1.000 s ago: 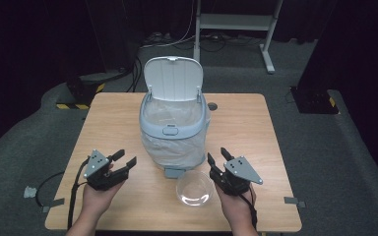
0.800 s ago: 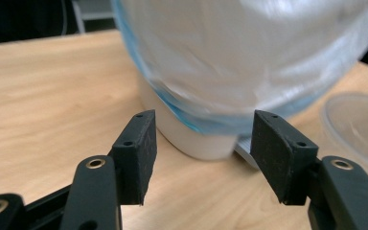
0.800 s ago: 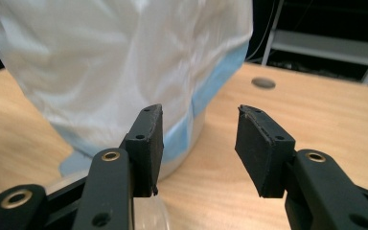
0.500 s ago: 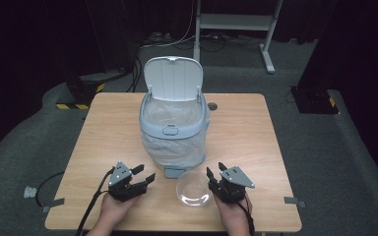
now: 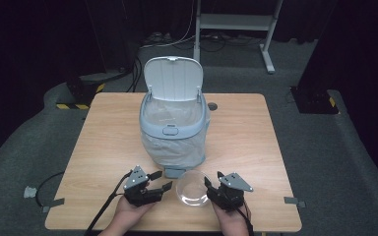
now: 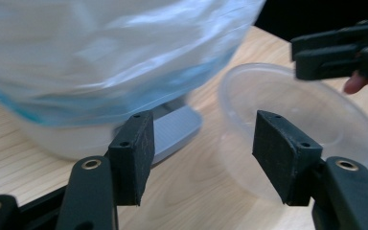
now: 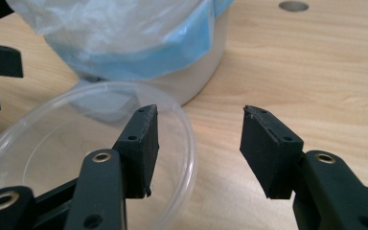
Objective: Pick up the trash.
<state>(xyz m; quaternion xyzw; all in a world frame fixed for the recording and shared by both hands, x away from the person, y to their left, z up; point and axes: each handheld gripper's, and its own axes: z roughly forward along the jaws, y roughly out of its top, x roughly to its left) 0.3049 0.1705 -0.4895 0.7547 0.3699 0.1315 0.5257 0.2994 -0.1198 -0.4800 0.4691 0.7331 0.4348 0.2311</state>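
Observation:
A clear plastic bowl rests on the table near its front edge, just in front of a grey pedal bin with its lid up and a clear bag lining it. My left gripper sits left of the bowl, open and pointing at it. In the left gripper view, my left gripper has bare table between its jaws, and the bowl is just beyond. My right gripper is at the bowl's right side. Its jaws have just been opening. The bowl's rim lies by one jaw, and no pad presses it.
The bin's pedal sticks out toward me beside the bowl. A round hole is in the wooden table behind the bin. A metal stand is on the dark floor beyond the table.
My left gripper has slid right toward the bowl and come lower. My right gripper has sunk to the bowl's right edge, and its jaws stand wider.

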